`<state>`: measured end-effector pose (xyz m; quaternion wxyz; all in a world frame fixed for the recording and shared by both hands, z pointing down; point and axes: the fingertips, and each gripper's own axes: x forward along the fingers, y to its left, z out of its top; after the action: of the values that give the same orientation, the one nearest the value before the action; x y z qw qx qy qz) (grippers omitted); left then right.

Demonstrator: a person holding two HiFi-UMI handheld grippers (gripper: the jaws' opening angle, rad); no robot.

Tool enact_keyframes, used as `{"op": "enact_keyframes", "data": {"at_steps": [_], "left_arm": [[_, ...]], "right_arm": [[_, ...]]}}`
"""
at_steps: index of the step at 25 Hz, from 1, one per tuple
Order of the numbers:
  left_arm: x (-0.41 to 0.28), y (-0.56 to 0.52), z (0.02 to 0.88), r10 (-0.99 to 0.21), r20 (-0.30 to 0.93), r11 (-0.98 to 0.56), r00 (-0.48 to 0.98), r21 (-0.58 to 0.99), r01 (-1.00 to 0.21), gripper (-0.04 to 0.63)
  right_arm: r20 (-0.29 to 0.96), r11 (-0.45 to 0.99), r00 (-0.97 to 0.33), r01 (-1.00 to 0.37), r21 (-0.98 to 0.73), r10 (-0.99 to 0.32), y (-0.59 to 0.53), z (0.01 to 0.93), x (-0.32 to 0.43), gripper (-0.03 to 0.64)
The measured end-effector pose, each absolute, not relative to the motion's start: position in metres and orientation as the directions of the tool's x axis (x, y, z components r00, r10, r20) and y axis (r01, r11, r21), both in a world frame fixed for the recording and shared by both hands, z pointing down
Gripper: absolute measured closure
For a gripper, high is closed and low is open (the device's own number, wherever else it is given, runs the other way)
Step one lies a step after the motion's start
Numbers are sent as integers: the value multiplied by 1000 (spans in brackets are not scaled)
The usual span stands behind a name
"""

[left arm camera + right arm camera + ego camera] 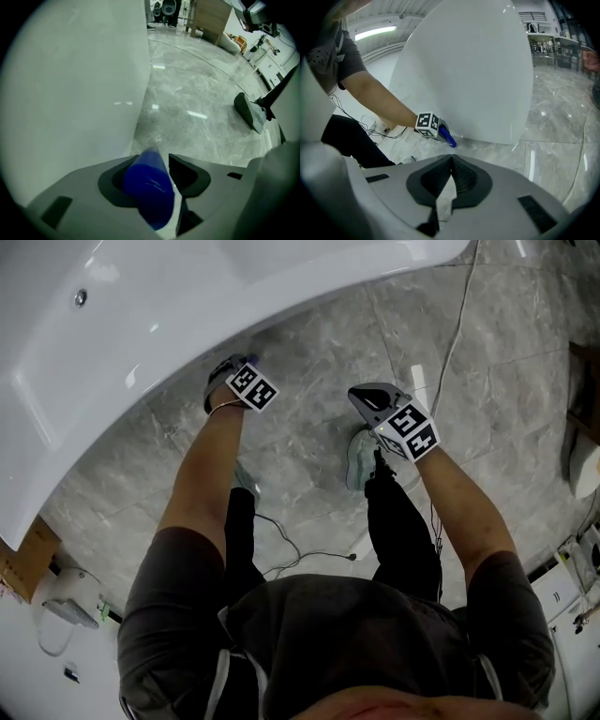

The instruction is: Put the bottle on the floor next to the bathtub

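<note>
The person's two bare forearms reach down in front of the body. The left arm [202, 474] hangs nearly straight. Its grey two-jaw left gripper [228, 381], topped by a square-marker cube, points straight down. The jaws stand apart around a blue cylindrical bottle [149, 187], with a sliver of gap at one pad. The right arm [469, 512] stretches forward, and the grey right gripper [373, 401] slants downward with its jaws closed together, nothing between them.

- left tool [225, 377]: smooth grey shell, black pads, a cube of black-and-white square markers [252, 387]
- right tool [451, 160]: the same grey shell, black ribbed pads, its own marker cube [412, 431]
- dark grey short-sleeved T-shirt [375, 634]
- black trousers [403, 531]
- pale greenish shoe [359, 457]
</note>
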<state>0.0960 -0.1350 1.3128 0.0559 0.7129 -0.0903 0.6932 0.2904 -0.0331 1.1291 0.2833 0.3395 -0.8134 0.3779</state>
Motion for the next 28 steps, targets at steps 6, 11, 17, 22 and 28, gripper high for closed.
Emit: {"op": "enact_keyframes", "data": {"at_steps": [6,11,17,22,28], "left_arm": [[91,-127,1281,-37,998,-970,41,-26,-240,321],[72,-126,1208,-69,992,-945,101,-32,-327,314],[33,-106,1085,-64,975,-877,214,47,-477,314],[21,-58,934,-52,913,-826,405,189,-531,314],[2,-75,723,-234,728,-706,644,328,-628,348]], "right_arm": [[719,478,-608,-769,-425,-338,-29,1104,276,624],[720,490,-606,-767,-414,-339,-38,1053,257,624],[696,518,-617,-757,-399,-367,-59,945,220,623],[682,569,-638,-727,-383,-357,-58,830,190,624],[638,635,-653,-705,-316,-408,-88,686,163,624]]}}
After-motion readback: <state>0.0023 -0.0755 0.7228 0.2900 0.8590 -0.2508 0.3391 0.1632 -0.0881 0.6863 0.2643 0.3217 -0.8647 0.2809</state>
